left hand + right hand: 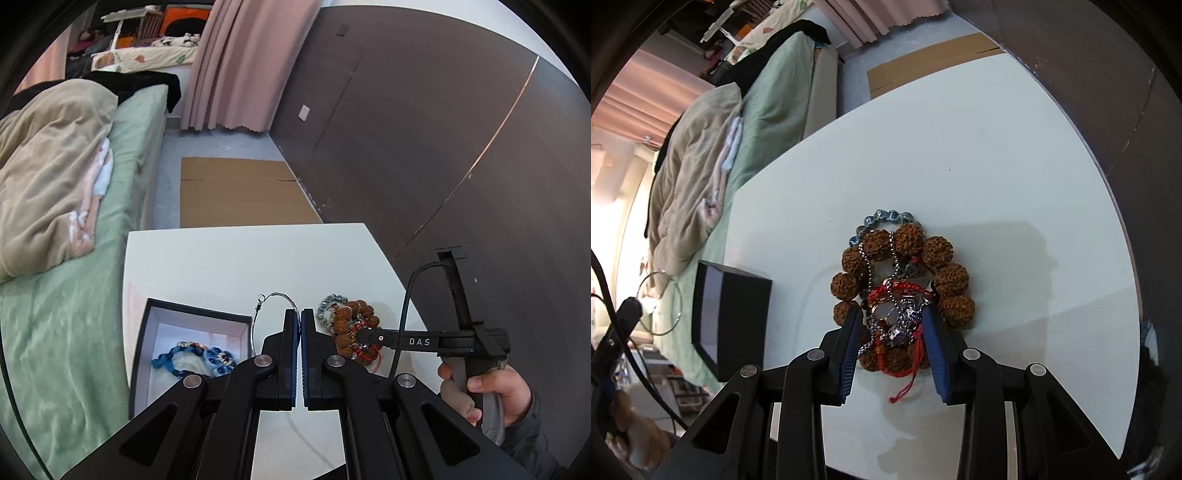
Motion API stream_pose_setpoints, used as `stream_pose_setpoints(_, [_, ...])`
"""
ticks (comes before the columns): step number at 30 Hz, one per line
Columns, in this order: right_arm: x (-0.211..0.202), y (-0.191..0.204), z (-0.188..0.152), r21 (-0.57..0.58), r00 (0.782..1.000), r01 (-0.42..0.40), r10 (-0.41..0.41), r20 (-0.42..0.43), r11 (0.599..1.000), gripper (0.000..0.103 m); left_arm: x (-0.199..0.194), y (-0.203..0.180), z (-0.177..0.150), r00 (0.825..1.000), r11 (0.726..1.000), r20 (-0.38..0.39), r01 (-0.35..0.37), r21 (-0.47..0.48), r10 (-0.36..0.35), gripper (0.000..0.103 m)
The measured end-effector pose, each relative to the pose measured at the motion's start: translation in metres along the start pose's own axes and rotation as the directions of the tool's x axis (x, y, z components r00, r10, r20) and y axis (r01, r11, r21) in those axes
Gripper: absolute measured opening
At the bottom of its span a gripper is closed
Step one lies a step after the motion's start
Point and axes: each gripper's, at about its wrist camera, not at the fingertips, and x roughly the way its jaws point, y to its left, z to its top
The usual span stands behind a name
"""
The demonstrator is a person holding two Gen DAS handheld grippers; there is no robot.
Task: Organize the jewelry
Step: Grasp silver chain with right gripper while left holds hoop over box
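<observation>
Where legible, "DAS" on right gripper point(364, 335).

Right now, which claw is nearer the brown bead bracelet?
Right. The right claw straddles the pile inside the brown bead bracelet; the left claw, pinching a wire hoop, sits beside the pile.

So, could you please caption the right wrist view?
Right gripper straddling tangled chains inside a brown bead bracelet on the white table.
</observation>
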Motion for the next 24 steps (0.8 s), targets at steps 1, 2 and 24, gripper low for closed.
stream_pose_setpoints(1, [0.001, -0.001, 0.0, 0.006, 1.0, 0.011, -0.011, -0.005, 1.0, 0.029, -0.001, 0.003, 0.0, 1.0, 1.0, 0.002, 0.001, -0.005, -0.001, 0.001])
stream_pose_setpoints(2, [0.003, -0.002, 0.001, 0.02, 1.0, 0.02, -0.019, -0.014, 1.0, 0.029, -0.002, 0.005, -0.001, 1.0, 1.0, 0.003, 0.002, -0.01, -0.002, 0.001])
stream_pose_setpoints(24, [-0.017, 0.012, -0.002, 0.031, 0.999, -0.03, 0.029, 0.022, 0.999, 0.002, -0.012, 0.031, -0.011, 1.0, 0.998, 0.024, 0.018, -0.068, -0.017, 0.001])
